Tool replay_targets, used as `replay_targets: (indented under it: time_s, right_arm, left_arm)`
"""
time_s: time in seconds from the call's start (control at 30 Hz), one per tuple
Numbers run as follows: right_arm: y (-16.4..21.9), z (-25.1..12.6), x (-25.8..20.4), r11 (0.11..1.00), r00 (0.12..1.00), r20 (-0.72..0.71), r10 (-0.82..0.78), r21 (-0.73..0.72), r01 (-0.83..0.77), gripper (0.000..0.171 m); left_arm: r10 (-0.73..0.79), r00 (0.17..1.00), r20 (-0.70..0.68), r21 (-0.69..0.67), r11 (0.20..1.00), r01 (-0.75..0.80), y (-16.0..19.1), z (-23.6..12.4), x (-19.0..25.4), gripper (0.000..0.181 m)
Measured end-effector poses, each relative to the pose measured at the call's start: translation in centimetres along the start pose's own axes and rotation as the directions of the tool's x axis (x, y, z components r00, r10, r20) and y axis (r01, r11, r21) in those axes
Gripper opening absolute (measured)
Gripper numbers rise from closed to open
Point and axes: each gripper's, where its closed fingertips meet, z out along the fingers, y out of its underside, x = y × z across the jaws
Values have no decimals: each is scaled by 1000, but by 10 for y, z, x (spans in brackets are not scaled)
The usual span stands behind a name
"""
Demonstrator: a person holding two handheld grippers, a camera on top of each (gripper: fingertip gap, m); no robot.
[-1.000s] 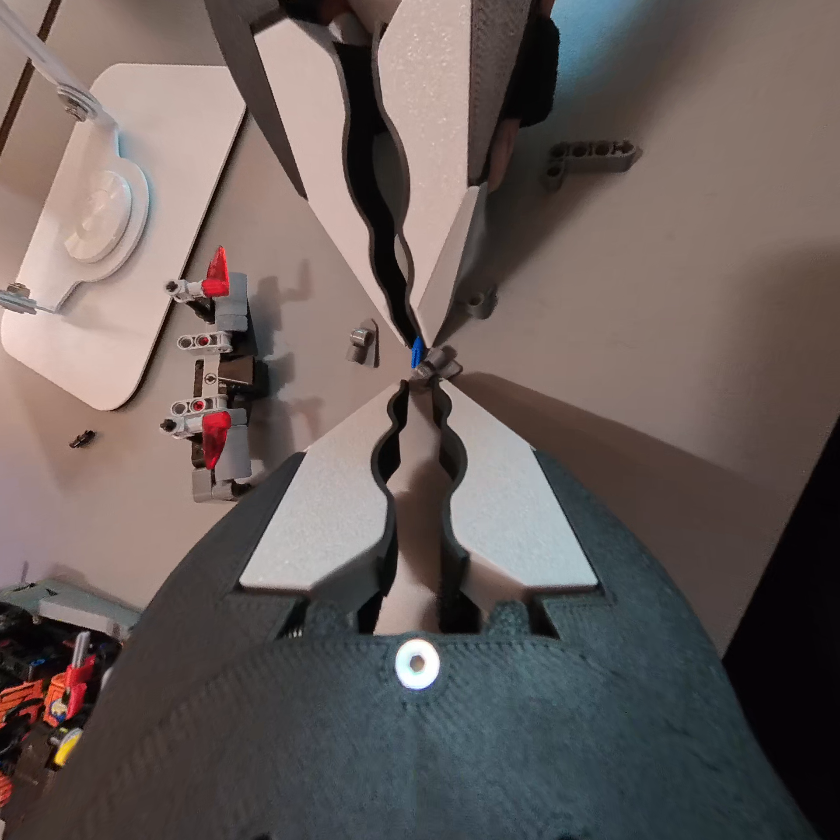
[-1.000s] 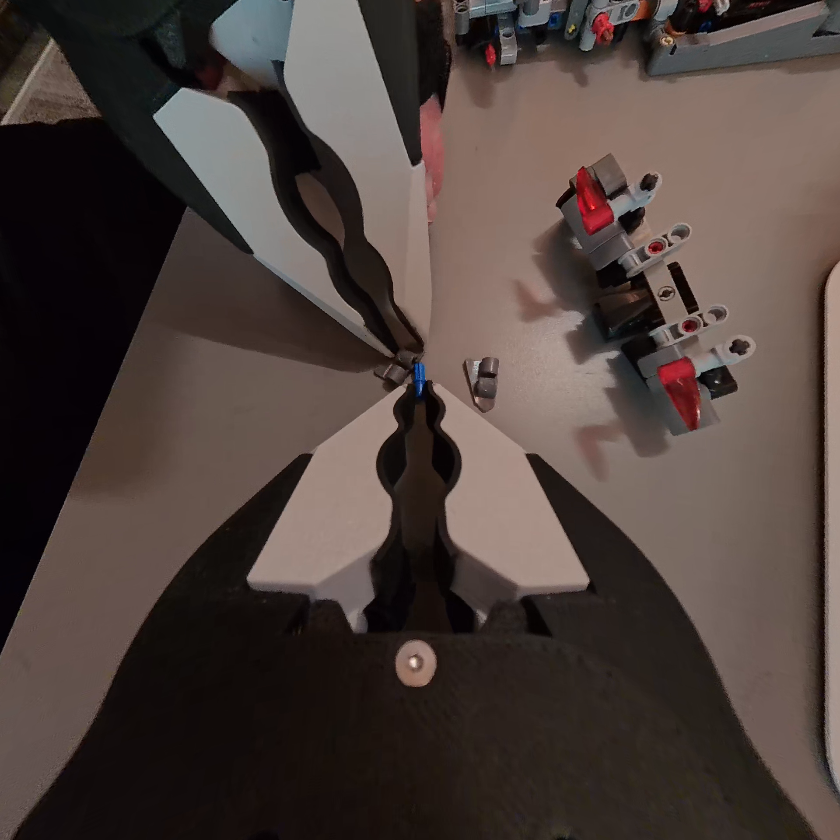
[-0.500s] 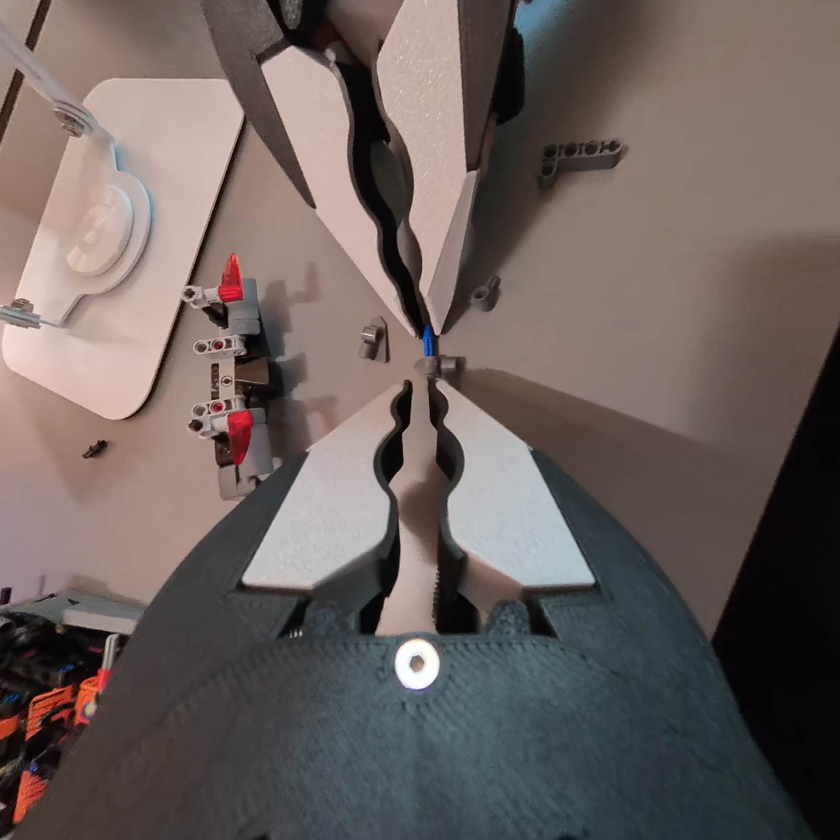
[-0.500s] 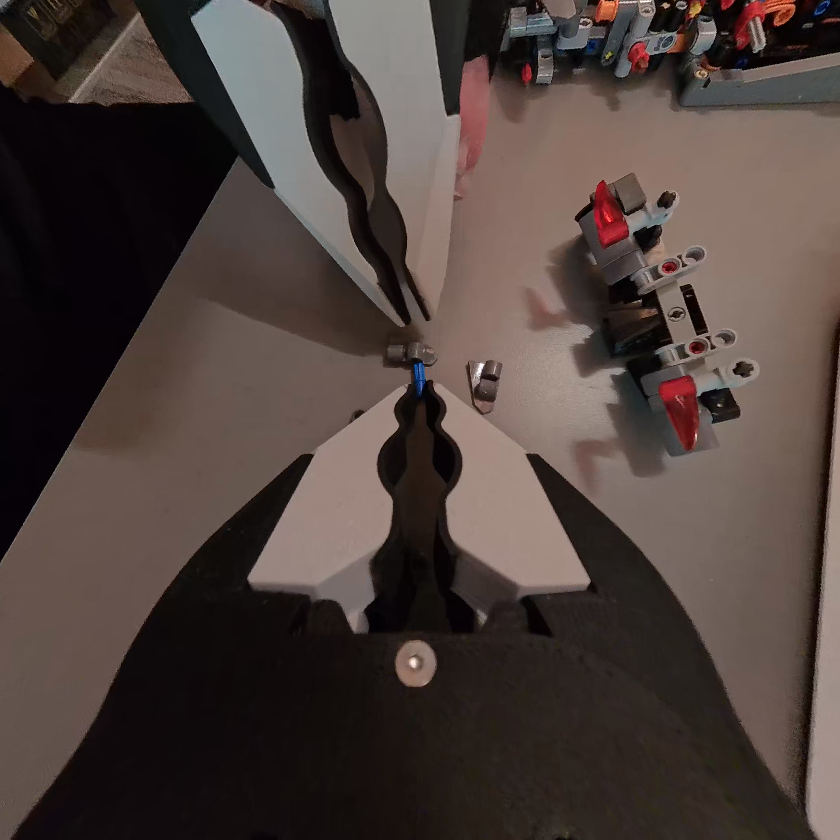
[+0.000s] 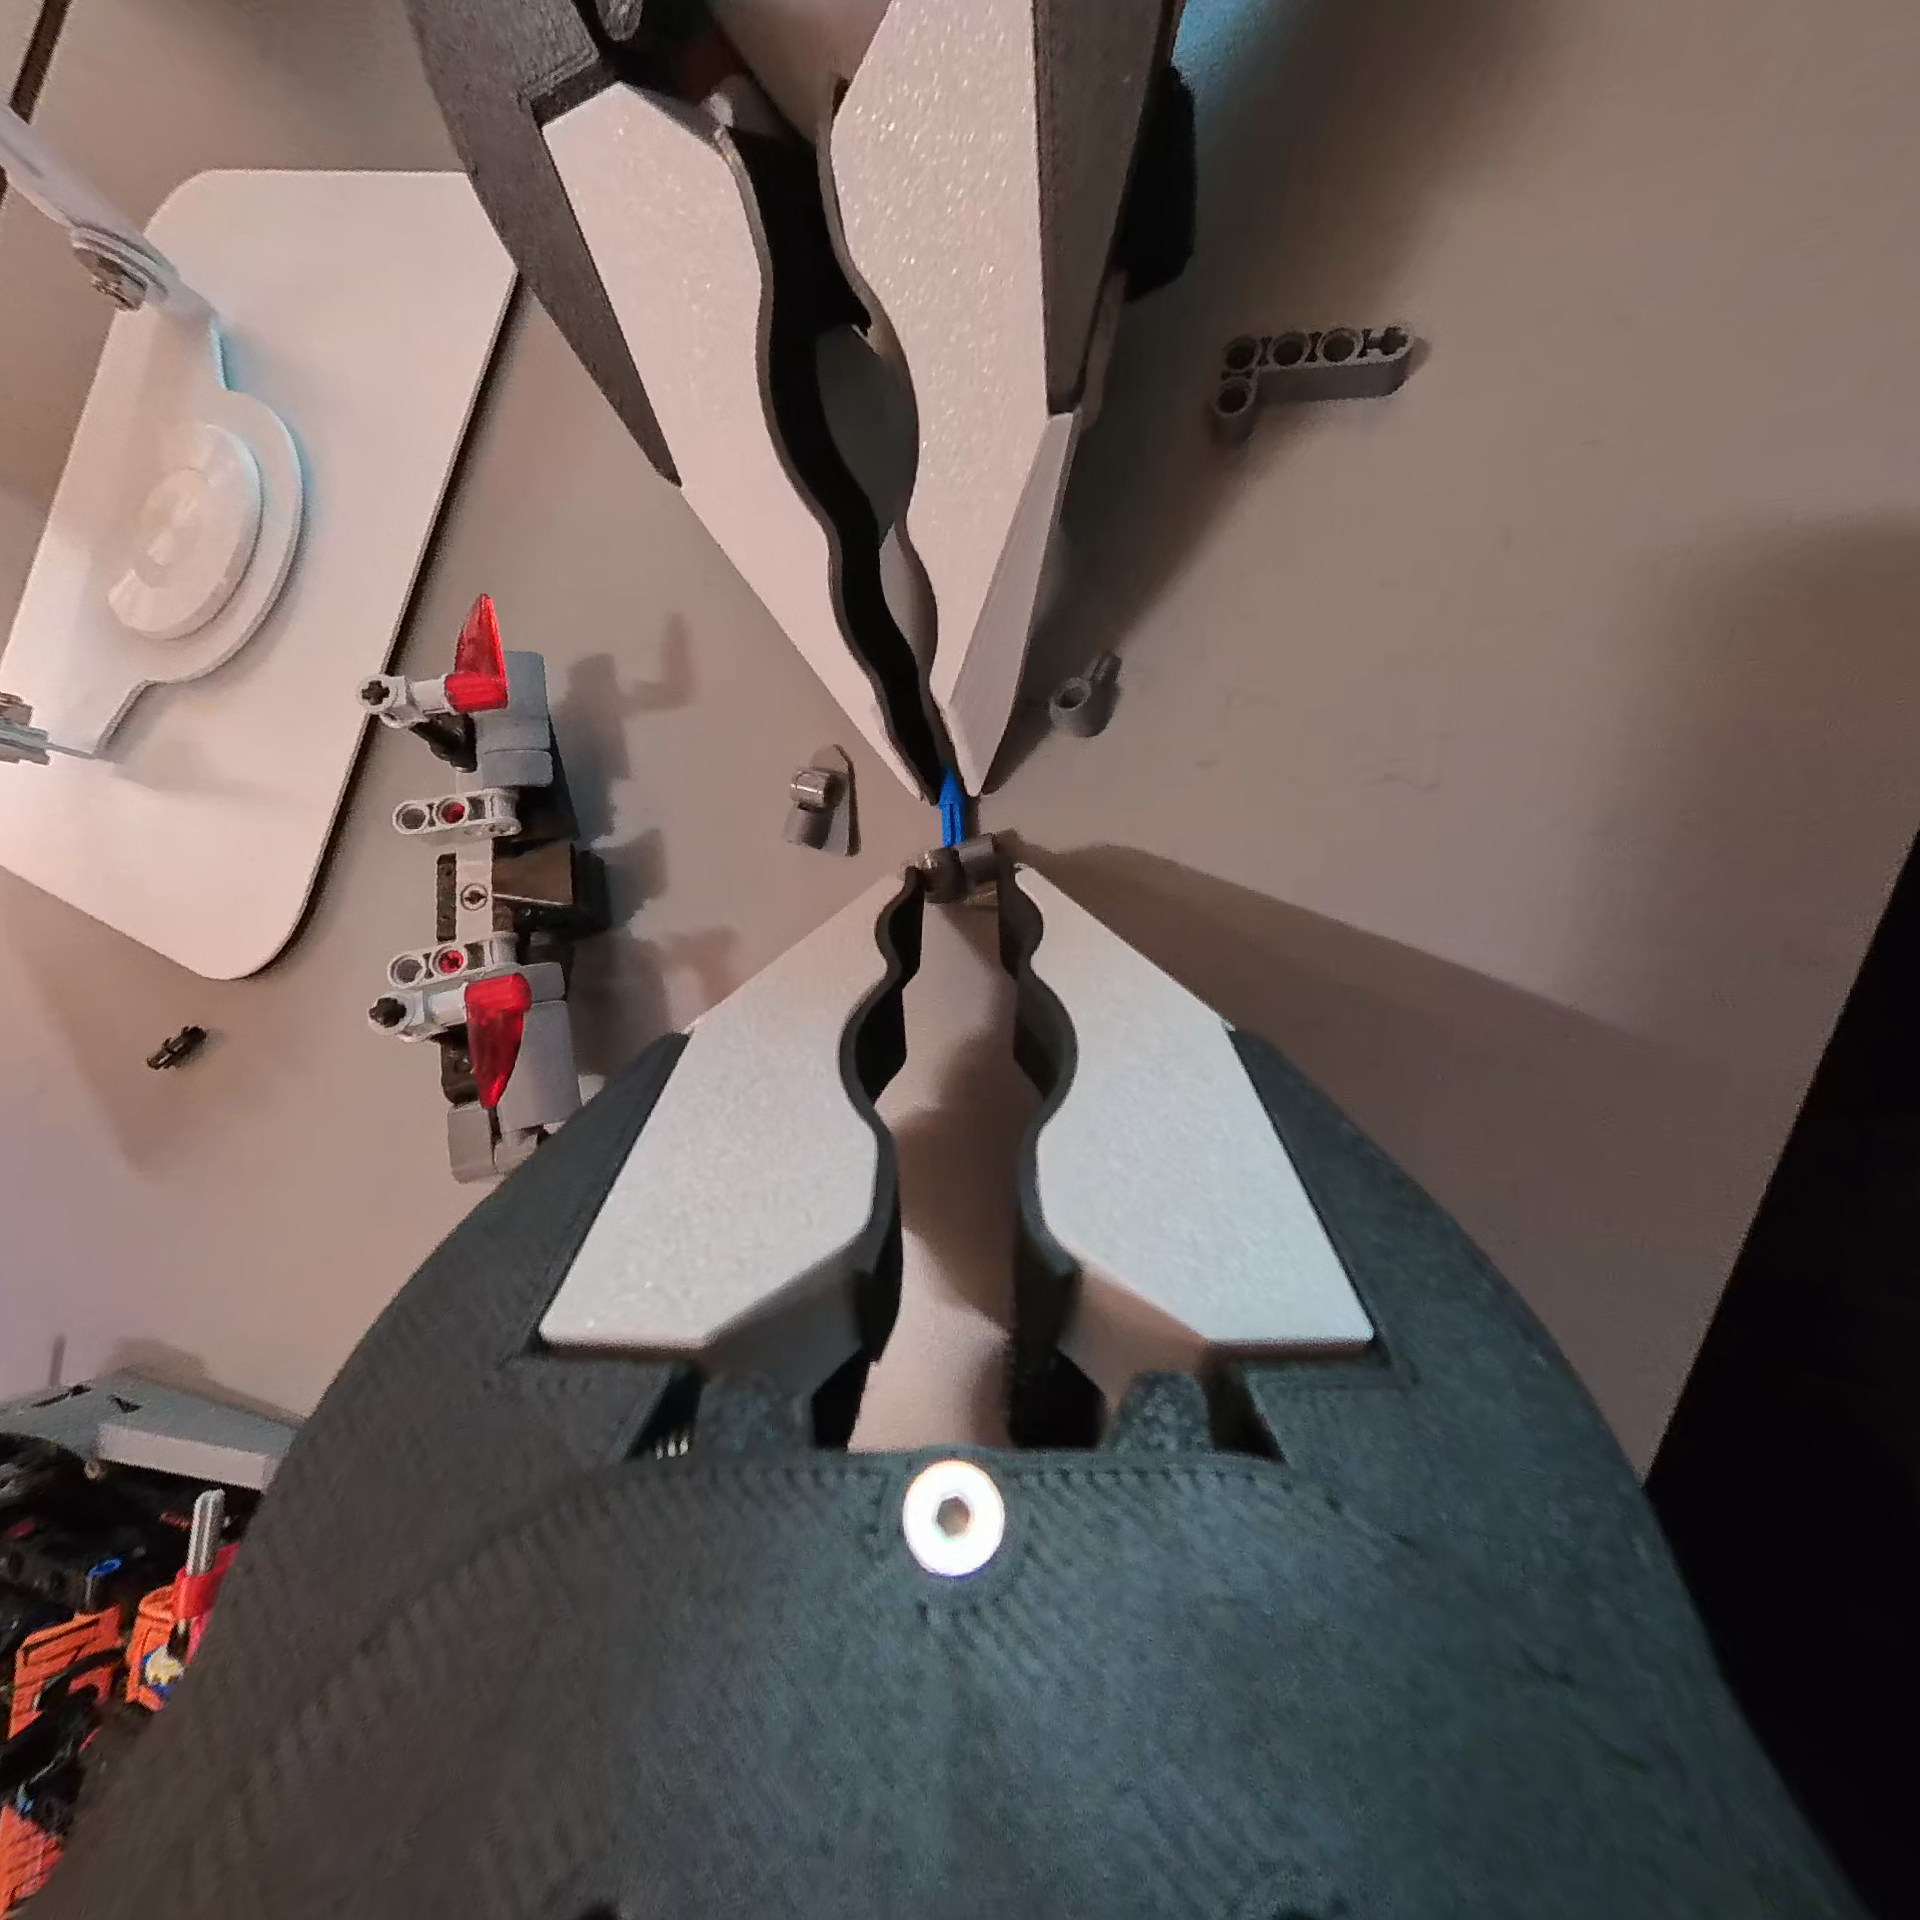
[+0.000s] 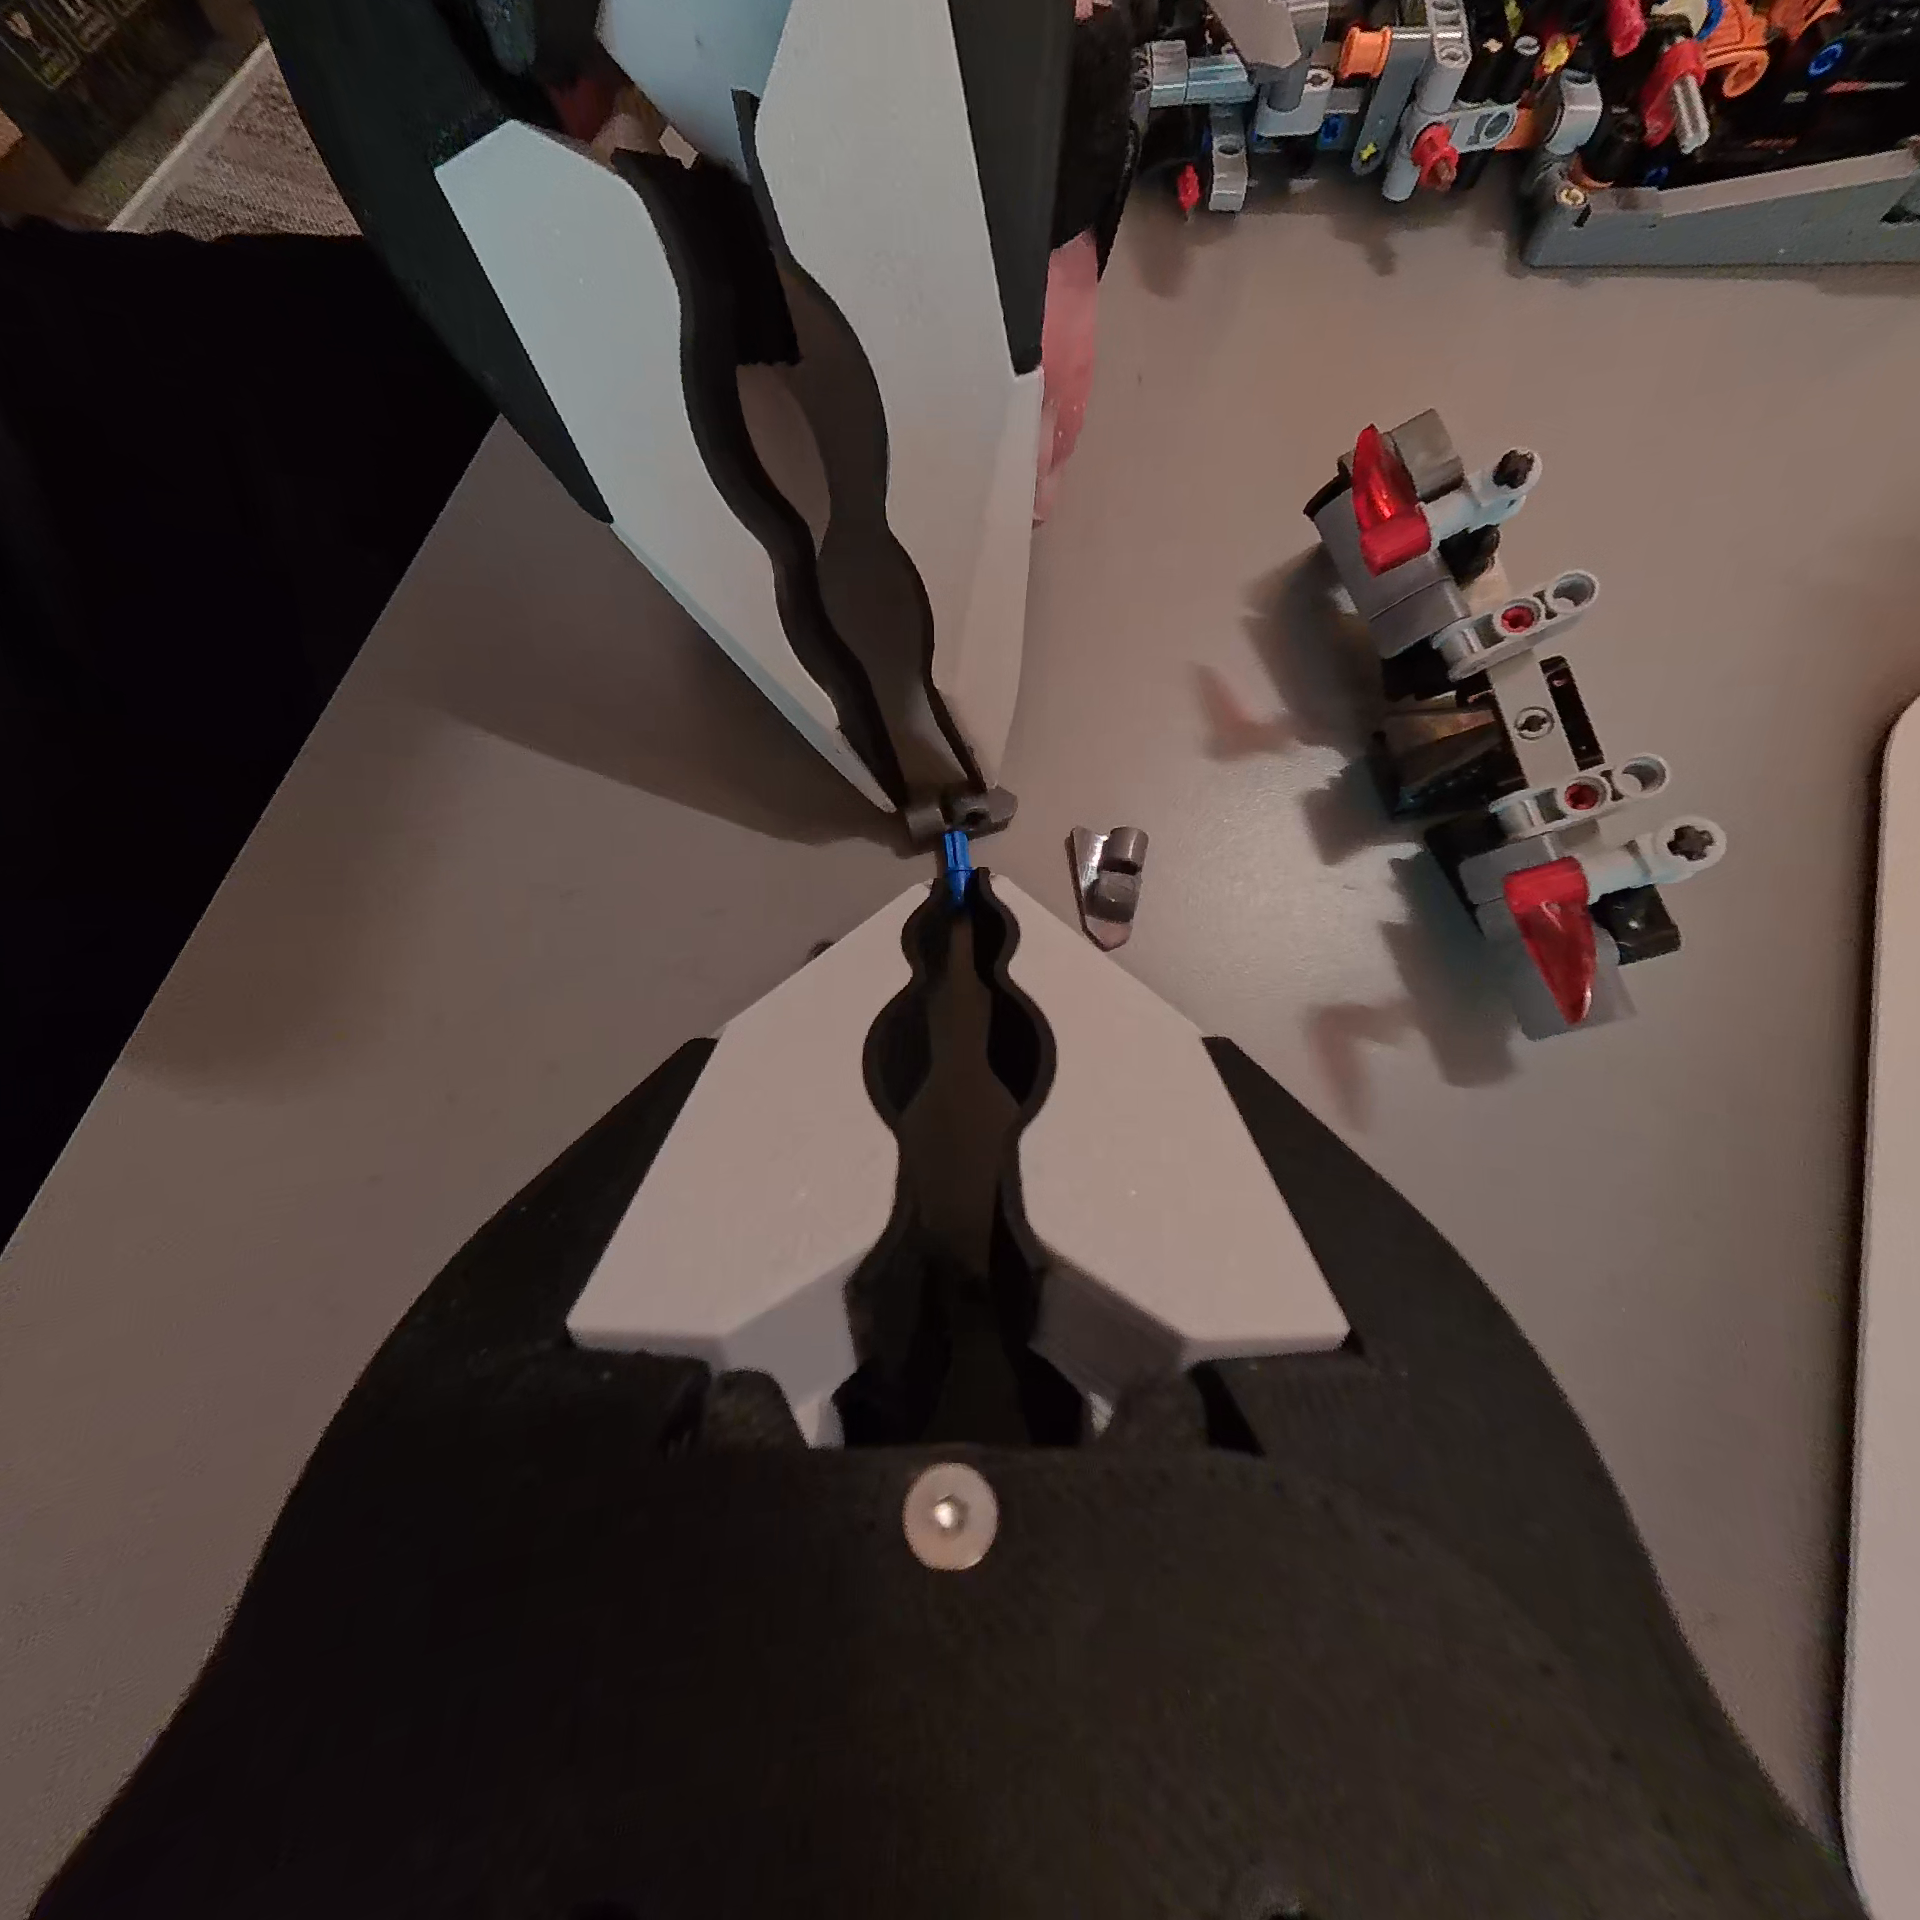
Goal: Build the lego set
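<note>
Reading across from the left, we have the white board with its round fitting lying flat at the table's edge, then a tiny black pin on its own, and next the half-built grey and black assembly with two red translucent points, parked well clear so that it is not knocked while we work on a small sub-part. Just beside the meeting point sits a grey wedge piece, apart from both tools. In the middle, our left gripper has its fingers closed on the small dark grey connector, holding it steady at the tips so its hole faces outward, and our right gripper comes in from the opposite side with its fingers pinched together on the blue pin. We hold them nose to nose because the pin has to go straight into the connector; it seems to us that the pin's tip is at or just inside the hole, though we cannot tell how deep. Further right lie another little grey connector and a grey L-shaped beam, both loose and out of the way. Nothing blocks the join; the risk, as we judge it, is a slight tilt making the pin skid off.
</note>
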Motion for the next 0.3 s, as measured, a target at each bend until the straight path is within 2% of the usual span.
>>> replay_targets:
  time_s: [0.03,0.3]
  right_arm:
    - [0,0,0,1000,1000,1,0,3,0,0]
    - [-2,-3,4,1000,1000,-13,-20,11,20,1]
  left_arm:
    - [0,1000,1,0,1000,0,0,0,0,12]
    - [28,1000,-14,-11,1000,-28,0,1,-1,11]
